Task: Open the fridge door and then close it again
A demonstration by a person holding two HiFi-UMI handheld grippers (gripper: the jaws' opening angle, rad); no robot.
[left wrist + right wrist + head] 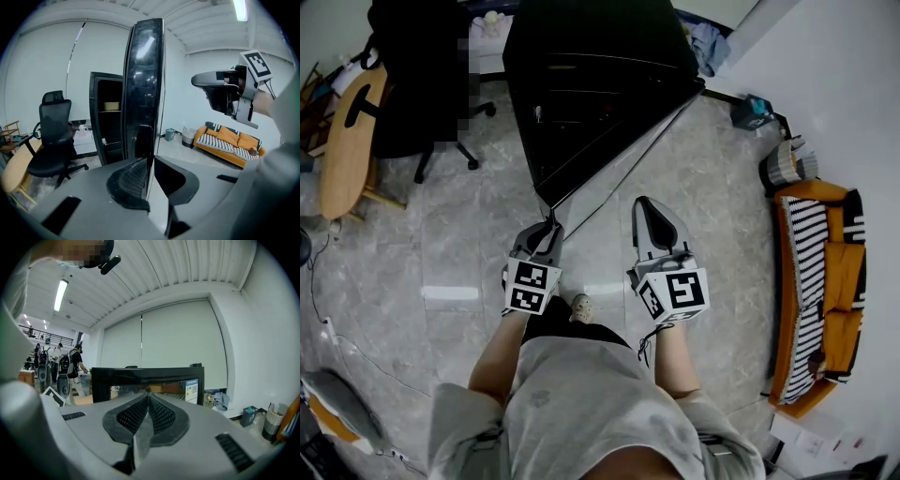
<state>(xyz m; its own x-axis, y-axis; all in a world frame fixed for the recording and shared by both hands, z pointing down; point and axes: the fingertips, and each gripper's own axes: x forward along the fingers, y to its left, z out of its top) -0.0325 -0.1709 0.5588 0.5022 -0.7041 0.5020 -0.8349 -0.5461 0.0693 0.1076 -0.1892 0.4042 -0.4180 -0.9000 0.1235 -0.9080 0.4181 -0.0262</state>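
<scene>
The black fridge [600, 47] stands ahead of me with its door [623, 145] swung out towards me. My left gripper [549, 223] is at the door's free edge. In the left gripper view the glossy door [143, 84] runs edge-on between the jaws, and both pads [133, 180] press on it. Behind the door the open cabinet [105, 122] shows shelves. My right gripper [649, 208] hangs in the air to the right of the door, shut with nothing in it. It also shows in the left gripper view [196, 80]. Its own view looks at the fridge [147, 376].
A black office chair [412, 84] and a wooden table [342, 141] stand at the left. An orange striped sofa [820, 291], a bin [786, 164] and a teal box [753, 111] line the right wall. Several people stand far off at the left in the right gripper view.
</scene>
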